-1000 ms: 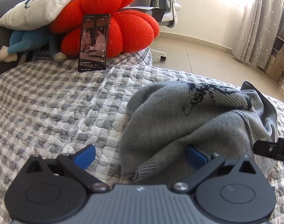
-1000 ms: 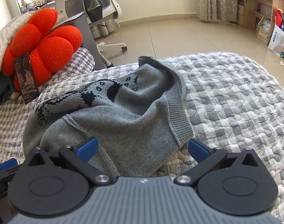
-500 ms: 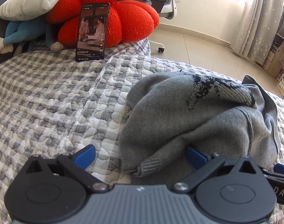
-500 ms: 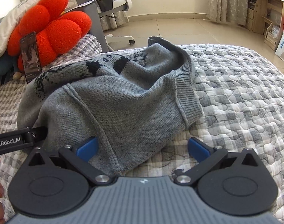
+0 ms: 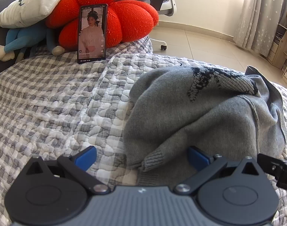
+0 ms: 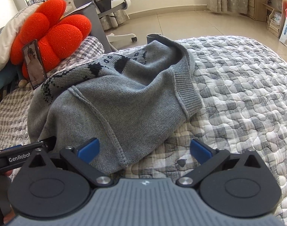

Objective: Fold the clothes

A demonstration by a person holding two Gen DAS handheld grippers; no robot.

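Note:
A grey knit sweater (image 5: 200, 113) with a dark pattern lies crumpled in a heap on the checked quilt (image 5: 49, 103). It also shows in the right wrist view (image 6: 115, 101). My left gripper (image 5: 142, 155) is open, its jaws wide apart over the heap's near left edge, where a ribbed cuff (image 5: 154, 158) lies between them. My right gripper (image 6: 144, 148) is open over the heap's near right corner, with a seam edge between the jaws. Neither holds cloth. The left gripper (image 6: 21, 156) shows at the right wrist view's left edge.
A phone (image 5: 92, 33) leans against a red flower cushion (image 5: 120, 17) at the back, with a white pillow (image 5: 30, 1) and blue plush toy (image 5: 21, 39) beside it. An office chair (image 6: 109, 5) stands on the tiled floor beyond. Shelves (image 6: 265, 1) stand far right.
Both grippers have moved closer to the sweater's near edge and closer together. The jaws stayed open. The sweater has not moved.

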